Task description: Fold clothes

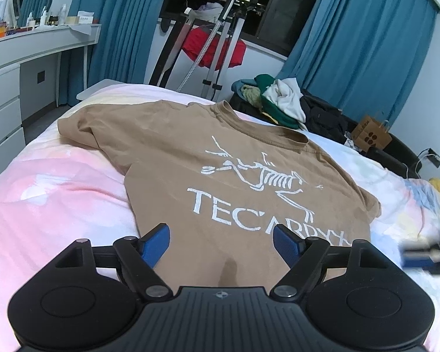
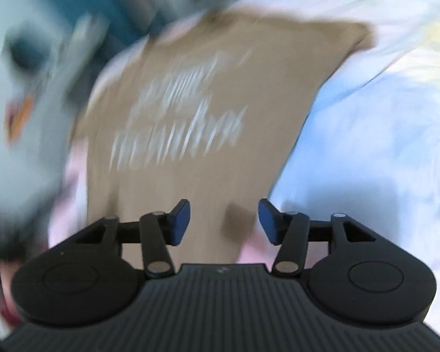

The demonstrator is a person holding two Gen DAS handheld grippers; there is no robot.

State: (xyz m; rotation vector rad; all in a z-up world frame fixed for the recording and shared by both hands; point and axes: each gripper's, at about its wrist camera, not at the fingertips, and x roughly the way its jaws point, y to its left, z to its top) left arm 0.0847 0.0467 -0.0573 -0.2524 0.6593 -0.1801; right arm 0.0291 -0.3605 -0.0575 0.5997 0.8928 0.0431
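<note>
Right wrist view is motion-blurred; tan T-shirt (image 1: 220, 176) fills mid-frame on the bed (image 1: 58, 199). Left gripper (image 1: 221, 239) and right gripper (image 2: 224, 220) jaws spread, empty.

Matte black plastic left gripper (image 1: 221, 242): ribbed central housing bearing a small round crosshair emblem, flanked by two smooth circular discs. Angled black linkage arms pinned with silver round-head screws. Blue textured rubber pads (image 1: 157, 245) on the fingertips. Same build on the black plastic right gripper (image 2: 224, 221): ribbed housing, twin discs, silver pivots, blue pads (image 2: 180, 221).
</note>
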